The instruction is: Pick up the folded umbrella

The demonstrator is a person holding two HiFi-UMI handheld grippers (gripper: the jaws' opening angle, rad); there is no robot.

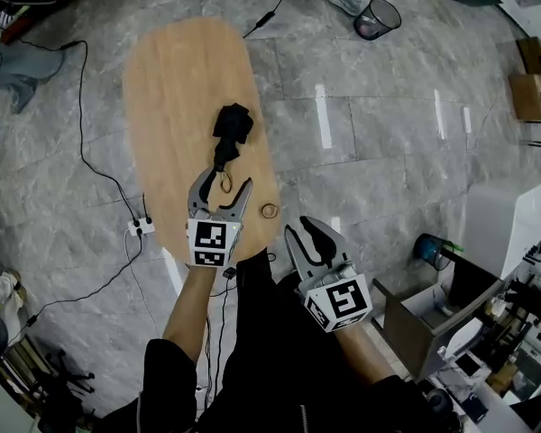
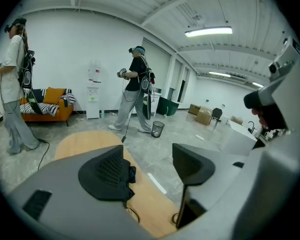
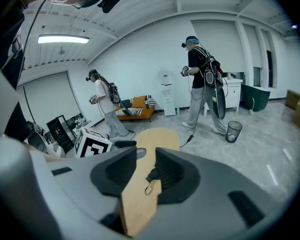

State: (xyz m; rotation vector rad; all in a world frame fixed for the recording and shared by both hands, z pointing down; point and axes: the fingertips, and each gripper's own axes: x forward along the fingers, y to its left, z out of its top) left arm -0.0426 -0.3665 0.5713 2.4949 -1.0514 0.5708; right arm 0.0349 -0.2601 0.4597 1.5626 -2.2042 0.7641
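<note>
The folded black umbrella [image 1: 232,126] lies near the middle of the oval wooden table [image 1: 180,70], its handle and strap loop [image 1: 224,180] pointing toward me. My left gripper [image 1: 224,182] is open, with its jaws on either side of the strap end and nothing pinched. In the left gripper view the umbrella [image 2: 132,174] peeks out from behind the left pad of the gripper [image 2: 150,160]. My right gripper [image 1: 302,229] is open and empty, off the table's near right edge. In the right gripper view the gripper [image 3: 146,171] frames the umbrella [image 3: 152,174] in the distance.
A small ring [image 1: 270,211] lies on the table near its front right edge. A power strip [image 1: 142,227] and cables run on the floor at left. A mesh wastebasket [image 1: 377,18] stands far right. Boxes and equipment [image 1: 433,314] crowd the right. Two people [image 2: 136,89] stand beyond the table.
</note>
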